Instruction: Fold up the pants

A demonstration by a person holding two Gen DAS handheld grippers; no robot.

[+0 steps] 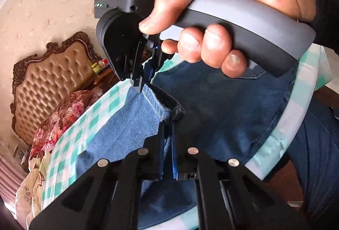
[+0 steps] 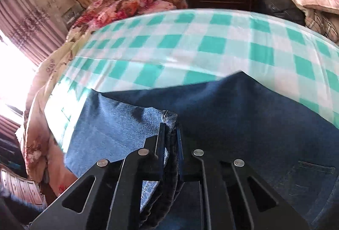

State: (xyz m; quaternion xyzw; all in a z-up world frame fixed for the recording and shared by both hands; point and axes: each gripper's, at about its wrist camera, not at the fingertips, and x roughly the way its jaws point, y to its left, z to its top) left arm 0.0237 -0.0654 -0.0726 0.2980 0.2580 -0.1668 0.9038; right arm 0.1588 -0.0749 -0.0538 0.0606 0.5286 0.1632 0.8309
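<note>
Pants (image 2: 243,115): dark denim on checked cloth (image 2: 190,39), hem edge raised | Left gripper (image 1: 168,134), right gripper (image 2: 170,136): your jaws narrow, both clamped on hem | Step: first fold, likely | Next: carry both corners evenly toward the waistband.

Both claws (image 1: 168,136) pinch jeans (image 1: 222,107) — hem.

Blue denim jeans (image 1: 222,102) lie spread on the green-and-white checked worktop (image 2: 211,43), one stitched leg hem (image 2: 169,124) lifted and turned back, showing its paler inside.
</note>
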